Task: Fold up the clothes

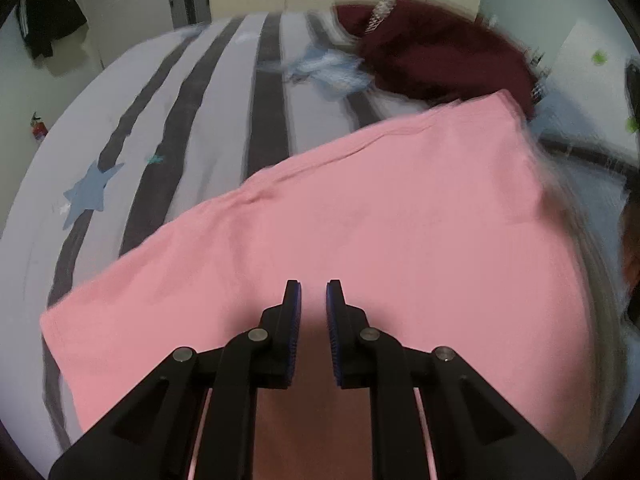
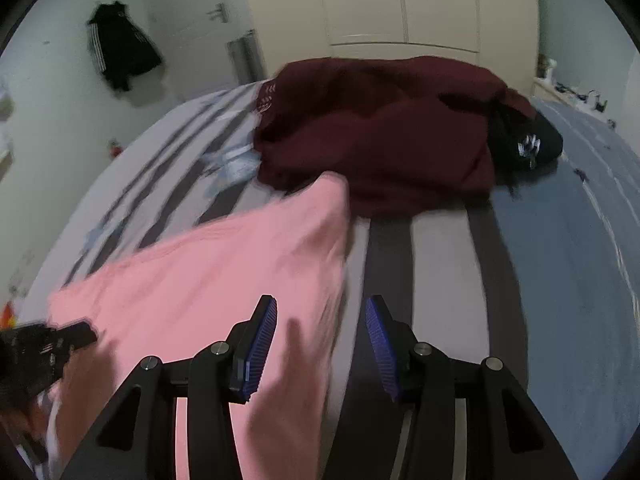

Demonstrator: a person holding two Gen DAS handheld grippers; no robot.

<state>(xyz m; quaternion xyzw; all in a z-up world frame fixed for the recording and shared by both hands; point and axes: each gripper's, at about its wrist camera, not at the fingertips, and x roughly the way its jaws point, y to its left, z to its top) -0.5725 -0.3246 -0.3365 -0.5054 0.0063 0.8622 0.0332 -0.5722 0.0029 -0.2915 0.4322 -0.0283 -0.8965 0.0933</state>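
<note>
A pink garment lies folded flat on the striped bed; it also shows in the right wrist view. My left gripper hovers over the garment's near part, its jaws a narrow gap apart with nothing between them. My right gripper is open and empty, over the pink garment's right edge and the bedsheet. The left gripper's body shows at the far left of the right wrist view.
A maroon garment is heaped at the far side of the bed, a black one beside it, and a light blue piece near it. The striped sheet has star patches. A wardrobe and a door stand behind.
</note>
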